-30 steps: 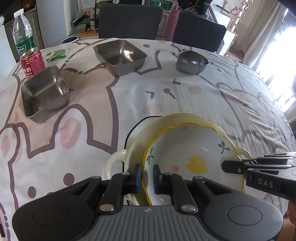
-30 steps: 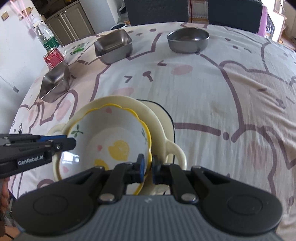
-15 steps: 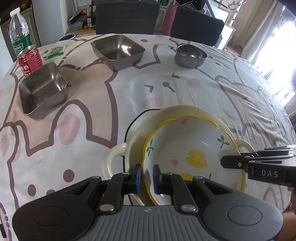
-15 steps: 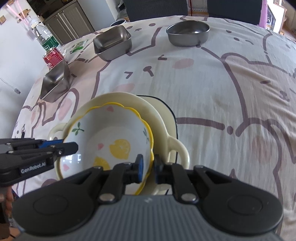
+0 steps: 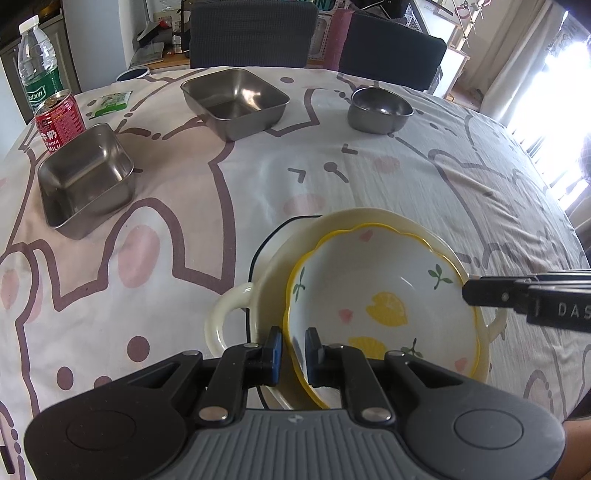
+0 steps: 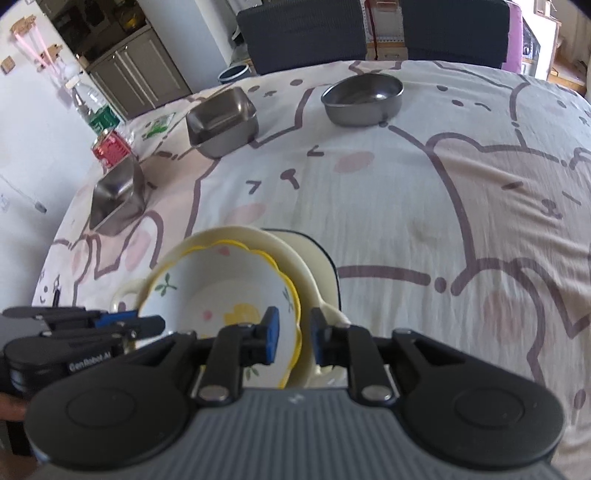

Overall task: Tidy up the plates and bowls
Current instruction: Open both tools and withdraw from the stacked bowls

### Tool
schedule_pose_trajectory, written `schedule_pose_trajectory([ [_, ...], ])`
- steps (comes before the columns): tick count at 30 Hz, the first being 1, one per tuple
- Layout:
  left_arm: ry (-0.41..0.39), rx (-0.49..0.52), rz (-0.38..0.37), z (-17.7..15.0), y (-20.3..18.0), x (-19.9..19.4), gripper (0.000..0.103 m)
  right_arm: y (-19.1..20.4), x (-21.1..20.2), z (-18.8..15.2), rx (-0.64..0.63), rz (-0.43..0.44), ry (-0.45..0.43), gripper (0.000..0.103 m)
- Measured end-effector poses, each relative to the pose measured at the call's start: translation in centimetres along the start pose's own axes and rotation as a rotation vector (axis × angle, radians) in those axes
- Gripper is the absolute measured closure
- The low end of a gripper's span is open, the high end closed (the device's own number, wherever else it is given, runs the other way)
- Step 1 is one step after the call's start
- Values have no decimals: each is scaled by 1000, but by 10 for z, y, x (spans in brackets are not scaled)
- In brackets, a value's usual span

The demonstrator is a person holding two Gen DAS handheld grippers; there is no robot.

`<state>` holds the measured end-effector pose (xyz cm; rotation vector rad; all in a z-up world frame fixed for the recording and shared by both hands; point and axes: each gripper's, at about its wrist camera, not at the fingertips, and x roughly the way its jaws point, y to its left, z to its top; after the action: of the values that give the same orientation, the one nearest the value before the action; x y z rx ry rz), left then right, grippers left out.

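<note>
A white lemon-patterned bowl (image 5: 388,295) with a wavy yellow rim sits inside a cream two-handled dish (image 5: 229,314) on the tablecloth, near the front edge. My left gripper (image 5: 293,354) is shut on the bowl's near-left rim. In the right wrist view, the bowl (image 6: 221,291) has its right rim between the jaws of my right gripper (image 6: 294,338). Those jaws are opening, and the blue pads stand slightly off the rim. Each gripper's tip shows in the other view: the right gripper (image 5: 469,291) and the left gripper (image 6: 147,325).
Two square steel containers (image 5: 85,184) (image 5: 234,99) and a round steel bowl (image 5: 380,109) stand farther back. A red can (image 5: 59,123), a water bottle (image 5: 38,70) and a green packet (image 5: 110,103) sit at the far left. Dark chairs (image 5: 251,33) line the far edge.
My right gripper's jaws have parted and let go of the bowl's right rim. The left gripper keeps its grip and the bowl stays in the cream dish.
</note>
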<state>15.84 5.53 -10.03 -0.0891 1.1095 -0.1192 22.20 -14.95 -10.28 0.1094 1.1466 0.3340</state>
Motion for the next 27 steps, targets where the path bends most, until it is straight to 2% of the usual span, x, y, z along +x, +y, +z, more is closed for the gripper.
schedule_pose_trajectory([
  [8,-7,-1,0,-1,2,-4,89,6,2,-4,-29,1,16,80],
  [15,-24,-10,-17,0,6,-12,88,7,-4,-3,-39,6,-7,63],
  [16,-28,-13,-21,1,7,-14,85,6,-5,-3,-40,7,-12,61],
  [18,-45,-16,-29,2,8,-18,71,6,-8,-2,-44,14,-27,55],
  [20,-67,-17,-25,4,10,-24,49,6,-12,-1,-43,22,-51,47],
  [21,-80,-19,-24,5,12,-27,45,6,-15,0,-43,26,-65,42],
  [23,-106,-32,-23,7,17,-32,29,6,-19,1,-40,21,-94,34],
  [27,-176,-66,3,12,33,-42,9,7,-27,3,-42,2,-164,15],
])
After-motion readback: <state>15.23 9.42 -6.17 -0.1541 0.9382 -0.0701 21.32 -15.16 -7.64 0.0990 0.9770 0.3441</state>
